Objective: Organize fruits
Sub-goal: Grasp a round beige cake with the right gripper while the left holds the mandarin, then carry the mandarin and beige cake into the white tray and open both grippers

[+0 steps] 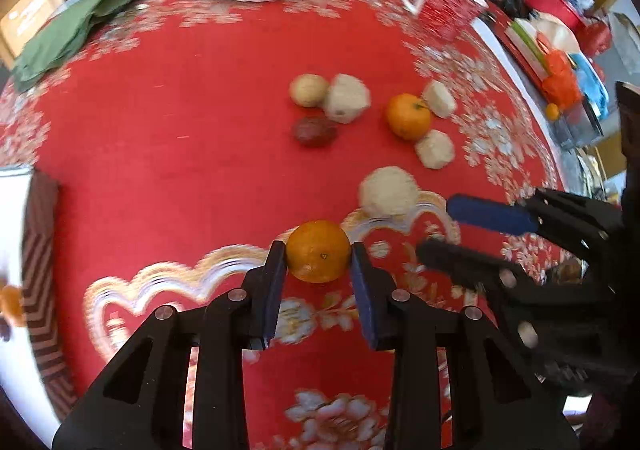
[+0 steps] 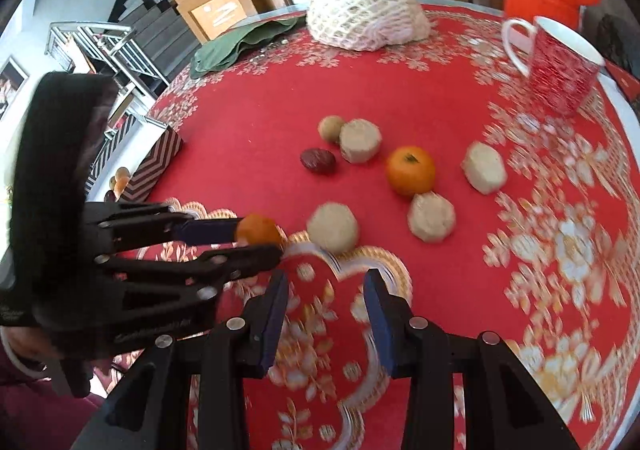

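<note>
My left gripper is shut on a small orange, held just above the red tablecloth; it also shows in the right wrist view. My right gripper is open and empty, to the right of the left one, and shows in the left wrist view. On the cloth lie a second orange, a dark red date, a small tan round fruit and several pale peeled pieces, the nearest just beyond my right gripper.
A patterned box holding fruit stands at the table's left edge. A netted white bundle and green leaves lie at the back. A red mug stands at the back right, clutter beyond it.
</note>
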Action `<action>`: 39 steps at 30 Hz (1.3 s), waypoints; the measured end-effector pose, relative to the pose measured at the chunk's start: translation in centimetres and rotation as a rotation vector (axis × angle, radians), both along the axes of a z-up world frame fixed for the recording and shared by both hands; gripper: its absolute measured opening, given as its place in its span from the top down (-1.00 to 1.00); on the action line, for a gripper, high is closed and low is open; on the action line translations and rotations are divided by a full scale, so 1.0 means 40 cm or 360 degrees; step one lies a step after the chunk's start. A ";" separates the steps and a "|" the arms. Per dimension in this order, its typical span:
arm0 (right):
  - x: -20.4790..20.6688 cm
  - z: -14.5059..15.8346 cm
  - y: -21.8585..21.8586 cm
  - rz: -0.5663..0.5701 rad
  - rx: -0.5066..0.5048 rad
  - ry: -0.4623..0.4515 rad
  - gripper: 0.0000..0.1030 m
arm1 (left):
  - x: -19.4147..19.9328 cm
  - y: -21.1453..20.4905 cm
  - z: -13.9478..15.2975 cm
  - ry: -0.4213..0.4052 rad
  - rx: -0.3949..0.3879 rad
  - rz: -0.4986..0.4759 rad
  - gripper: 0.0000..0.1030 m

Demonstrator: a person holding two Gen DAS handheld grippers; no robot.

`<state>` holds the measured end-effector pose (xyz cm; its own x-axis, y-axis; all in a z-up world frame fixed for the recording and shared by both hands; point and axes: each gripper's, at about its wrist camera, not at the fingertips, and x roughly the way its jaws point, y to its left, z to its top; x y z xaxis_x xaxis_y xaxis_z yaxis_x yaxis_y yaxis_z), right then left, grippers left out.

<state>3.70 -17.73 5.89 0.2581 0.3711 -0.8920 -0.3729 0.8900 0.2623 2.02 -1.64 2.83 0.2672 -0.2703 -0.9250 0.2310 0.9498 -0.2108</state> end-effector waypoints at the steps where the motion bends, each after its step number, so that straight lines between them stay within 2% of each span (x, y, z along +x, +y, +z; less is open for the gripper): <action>1: 0.011 -0.006 0.009 0.0007 -0.0017 -0.0013 0.27 | -0.001 0.011 0.004 0.0001 0.0007 0.0013 0.39; 7: 0.065 -0.057 0.048 0.0035 -0.0098 -0.0020 0.28 | -0.022 0.083 0.033 -0.0023 0.0058 0.0119 0.39; 8: 0.068 -0.066 0.057 0.0068 -0.0137 -0.0010 0.41 | -0.026 0.093 0.038 -0.0024 0.0056 0.0133 0.39; 13: 0.068 -0.065 0.067 0.0110 -0.0181 0.0009 0.43 | -0.033 0.133 0.052 -0.0016 0.0065 0.0209 0.39; 20: 0.048 0.009 0.109 0.0167 -0.0130 -0.0042 0.43 | -0.050 0.203 0.092 -0.0046 0.0091 0.0316 0.39; 27: 0.036 0.069 0.234 0.0340 -0.0078 -0.0098 0.43 | -0.073 0.308 0.133 -0.0092 0.0139 0.0477 0.39; 39: 0.004 0.100 0.453 0.0677 -0.0072 -0.0127 0.43 | -0.126 0.477 0.157 -0.0097 0.0182 0.0717 0.39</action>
<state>3.84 0.40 9.89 0.1595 0.4200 -0.8934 -0.7263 0.6629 0.1820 -3.02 17.43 9.09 0.3896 -0.0124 -0.9209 -0.2008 0.9747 -0.0981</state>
